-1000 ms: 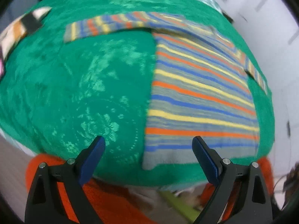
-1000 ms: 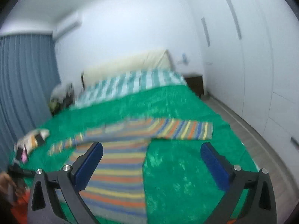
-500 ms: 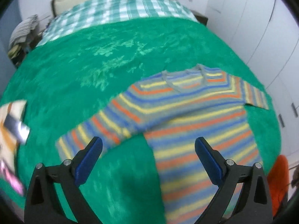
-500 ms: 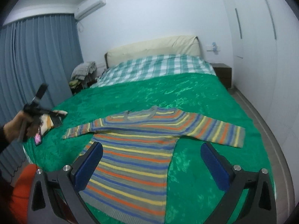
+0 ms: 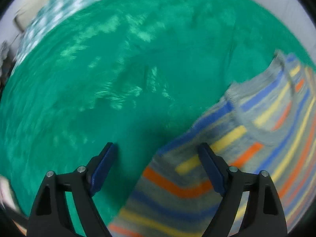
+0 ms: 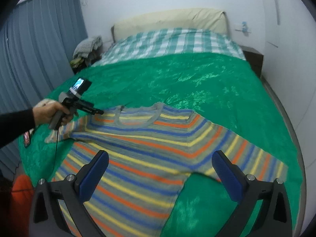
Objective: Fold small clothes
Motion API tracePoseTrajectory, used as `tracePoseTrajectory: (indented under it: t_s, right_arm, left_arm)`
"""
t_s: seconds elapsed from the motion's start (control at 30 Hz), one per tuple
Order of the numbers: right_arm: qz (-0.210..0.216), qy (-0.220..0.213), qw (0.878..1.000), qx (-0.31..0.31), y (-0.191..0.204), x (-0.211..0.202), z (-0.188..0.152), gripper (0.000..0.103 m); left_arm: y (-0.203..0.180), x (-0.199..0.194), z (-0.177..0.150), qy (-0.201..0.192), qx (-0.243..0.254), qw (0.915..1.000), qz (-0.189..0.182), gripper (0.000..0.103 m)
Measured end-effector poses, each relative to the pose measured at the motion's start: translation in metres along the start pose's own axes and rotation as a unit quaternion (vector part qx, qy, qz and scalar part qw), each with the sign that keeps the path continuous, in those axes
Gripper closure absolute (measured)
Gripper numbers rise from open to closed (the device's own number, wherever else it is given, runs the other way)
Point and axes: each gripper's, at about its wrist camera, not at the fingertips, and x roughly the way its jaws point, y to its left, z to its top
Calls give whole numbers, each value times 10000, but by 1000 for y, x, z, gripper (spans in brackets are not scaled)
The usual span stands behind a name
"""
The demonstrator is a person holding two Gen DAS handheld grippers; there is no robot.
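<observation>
- Across the lower half of the right wrist frame, the striped sweater (image 6: pixel 150 146) lies flat and face up on the green bedspread (image 6: pixel 227 90), sleeves spread to either side, unfolded.
- Half a second ago the left gripper (image 5: pixel 158 154) looked down on the whole garment from above; now it is low over the left shoulder, its jaws wide apart and holding nothing, one blue pad over bare bedspread (image 5: pixel 98 79) and the other over the sweater (image 5: pixel 227 158).
- At the left of the right wrist frame the same left gripper (image 6: pixel 98 112) shows with its tips at the shoulder seam beside the collar.
- That shift suggests a first pinch at the left shoulder or sleeve; no fold is made yet.
- At the bottom of its own frame the right gripper (image 6: pixel 161 170) hangs above the sweater's body, jaws wide and empty; it has closed in on the garment over the last second.
- Motion blur smears the left wrist view, so whether a pad touches cloth cannot be told.
- The left sleeve end is partly hidden behind the person's hand (image 6: pixel 49 114), and the hem is cut off by the lower edge of the frame.
</observation>
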Motion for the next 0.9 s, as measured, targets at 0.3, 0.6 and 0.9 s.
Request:
tracePoseTrajectory:
  t_s: [0.3, 0.6, 0.9]
  right_arm:
    - [374, 1678, 9822, -755, -70, 207, 102, 9]
    - [-635, 2162, 9712, -768, -55, 267, 110, 97]
    - [-1058, 1412, 9843, -14, -62, 220, 88, 21]
  left_arm:
    - [-31, -35, -4, -534, 861, 9947, 150, 100]
    - [-50, -13, 17, -844, 698, 9868, 1190, 100]
    - [-20, -65, -15, -1267, -799, 9818, 1169, 27]
